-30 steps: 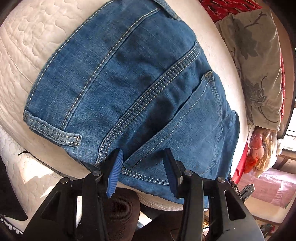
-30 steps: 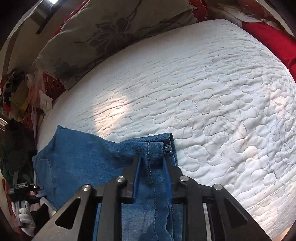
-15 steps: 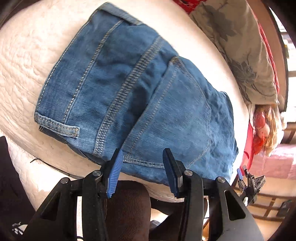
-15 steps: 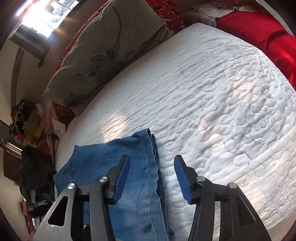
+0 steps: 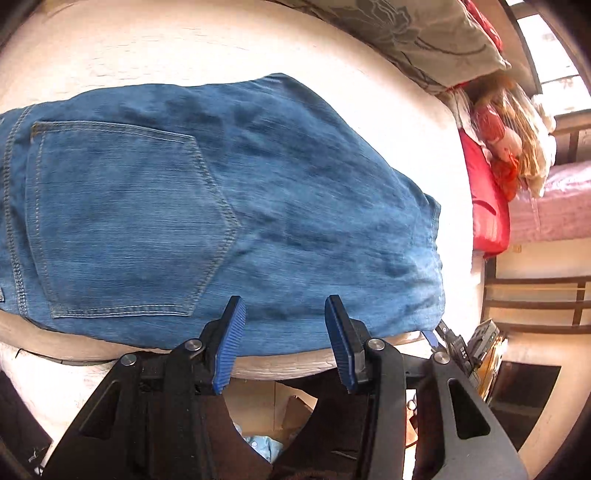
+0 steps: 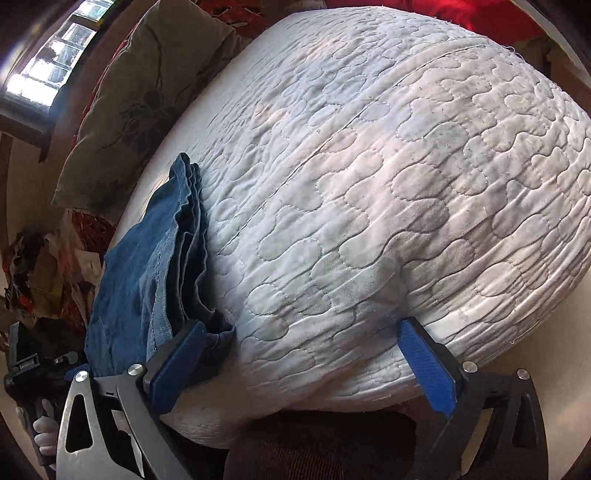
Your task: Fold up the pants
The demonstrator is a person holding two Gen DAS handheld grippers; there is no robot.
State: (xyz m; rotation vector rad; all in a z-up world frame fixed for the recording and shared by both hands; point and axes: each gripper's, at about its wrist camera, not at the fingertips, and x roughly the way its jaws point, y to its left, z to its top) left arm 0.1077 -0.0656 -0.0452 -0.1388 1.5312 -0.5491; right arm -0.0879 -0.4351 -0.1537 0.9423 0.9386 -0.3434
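Blue denim pants [image 5: 221, 206] lie folded in a stack on the white quilted bed [image 5: 184, 44], back pocket up, near the bed's front edge. My left gripper [image 5: 284, 332] is open and empty, just in front of the pants' near edge. In the right wrist view the folded pants [image 6: 155, 266] lie at the left, with their layered edges showing. My right gripper [image 6: 306, 358] is wide open and empty over the quilt's front edge. Its left finger [image 6: 177, 365] is beside the pants' near corner.
A grey flowered pillow [image 5: 413, 33] and red bedding [image 5: 487, 206] lie at the bed's far side. The pillow also shows in the right wrist view [image 6: 129, 103]. Wooden rails [image 5: 535, 302] stand to the right. Clutter [image 6: 33, 277] is piled beyond the bed's left side.
My right gripper let go of the pants' edge, opened wide and drew back to the right. My left gripper swung right along the pants, staying open.
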